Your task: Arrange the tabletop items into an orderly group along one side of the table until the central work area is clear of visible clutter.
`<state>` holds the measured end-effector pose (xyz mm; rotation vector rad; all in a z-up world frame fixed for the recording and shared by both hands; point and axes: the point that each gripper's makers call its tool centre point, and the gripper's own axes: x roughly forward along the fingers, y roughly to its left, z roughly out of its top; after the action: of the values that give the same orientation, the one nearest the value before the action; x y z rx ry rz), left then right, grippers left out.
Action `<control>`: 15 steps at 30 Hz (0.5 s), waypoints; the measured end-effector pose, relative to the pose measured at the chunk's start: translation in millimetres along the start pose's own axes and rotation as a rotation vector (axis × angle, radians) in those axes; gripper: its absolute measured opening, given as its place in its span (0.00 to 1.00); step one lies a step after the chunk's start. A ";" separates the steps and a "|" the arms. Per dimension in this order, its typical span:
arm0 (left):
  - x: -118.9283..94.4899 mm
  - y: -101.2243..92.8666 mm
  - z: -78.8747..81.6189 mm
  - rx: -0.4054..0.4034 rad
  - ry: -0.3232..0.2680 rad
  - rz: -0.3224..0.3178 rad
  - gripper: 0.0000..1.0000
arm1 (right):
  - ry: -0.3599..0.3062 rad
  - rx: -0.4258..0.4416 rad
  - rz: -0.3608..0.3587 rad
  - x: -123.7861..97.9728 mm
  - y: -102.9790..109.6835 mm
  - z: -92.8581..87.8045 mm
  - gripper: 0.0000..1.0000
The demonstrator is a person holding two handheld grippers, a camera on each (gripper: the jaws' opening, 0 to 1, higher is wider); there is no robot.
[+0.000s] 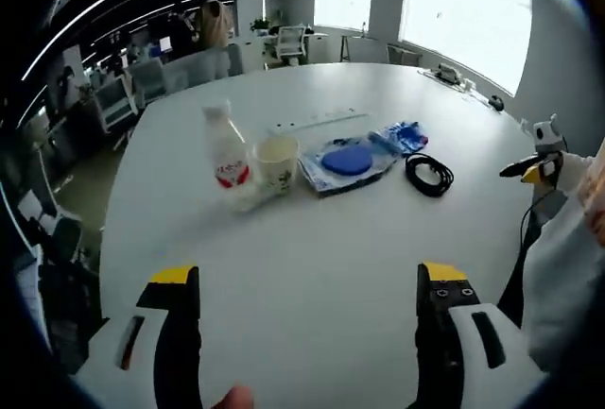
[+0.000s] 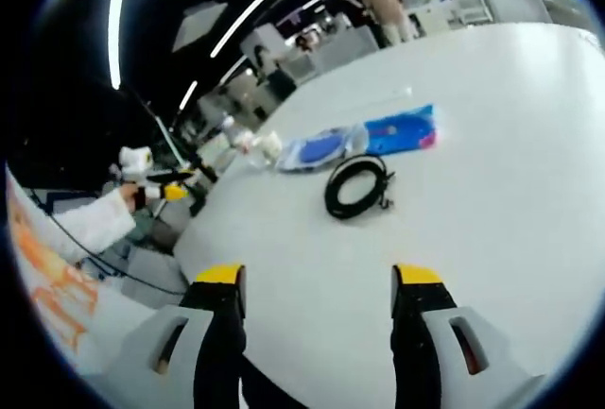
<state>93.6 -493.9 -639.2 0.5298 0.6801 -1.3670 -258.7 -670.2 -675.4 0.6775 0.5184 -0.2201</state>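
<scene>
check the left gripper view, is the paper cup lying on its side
No, the paper cup stands upright beside the bottle.

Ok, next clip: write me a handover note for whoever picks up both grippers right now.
Left gripper: open, holding nothing, above bare table.
Right gripper: open, holding nothing, short of the black cable coil.
Items: bottle and paper cup close together, blue packet beside them, cable coil to its right, all mid-table.
Done: nothing grouped at an edge yet.
Left: move all four to one side; the coil looks nearest the right jaws.
</scene>
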 end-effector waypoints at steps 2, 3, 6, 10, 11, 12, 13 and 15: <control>-5.4 -4.4 -6.7 -0.018 0.000 0.010 0.97 | 0.002 -0.002 0.000 -0.7 0.2 -1.2 0.61; -7.8 -7.6 -9.8 -0.034 -0.006 0.012 0.97 | 0.002 -0.003 0.001 -1.5 0.9 -1.8 0.61; -10.9 -14.6 -17.3 -0.062 -0.011 0.015 0.95 | 0.009 -0.011 -0.002 -3.1 1.2 -4.6 0.61; -12.9 -27.7 -31.7 -0.086 -0.003 0.014 0.94 | 0.015 -0.021 -0.001 -5.1 0.7 -8.2 0.61; -13.4 -30.8 -34.3 -0.088 0.001 0.011 0.94 | 0.014 -0.021 0.001 -5.4 0.6 -8.4 0.61; -14.4 -33.9 -36.6 -0.087 0.003 0.008 0.94 | 0.015 -0.023 0.002 -5.5 0.8 -8.5 0.61; -15.3 -35.8 -37.9 -0.082 0.007 0.006 0.94 | 0.017 -0.027 0.003 -5.5 0.9 -8.9 0.61; -17.5 -37.6 -39.6 -0.070 0.010 0.006 0.94 | 0.019 -0.033 0.005 -5.6 1.7 -8.9 0.60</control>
<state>50.0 -459.1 -652.9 0.4827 0.7315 -1.3305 -266.3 -663.0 -677.4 0.6486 0.5376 -0.2005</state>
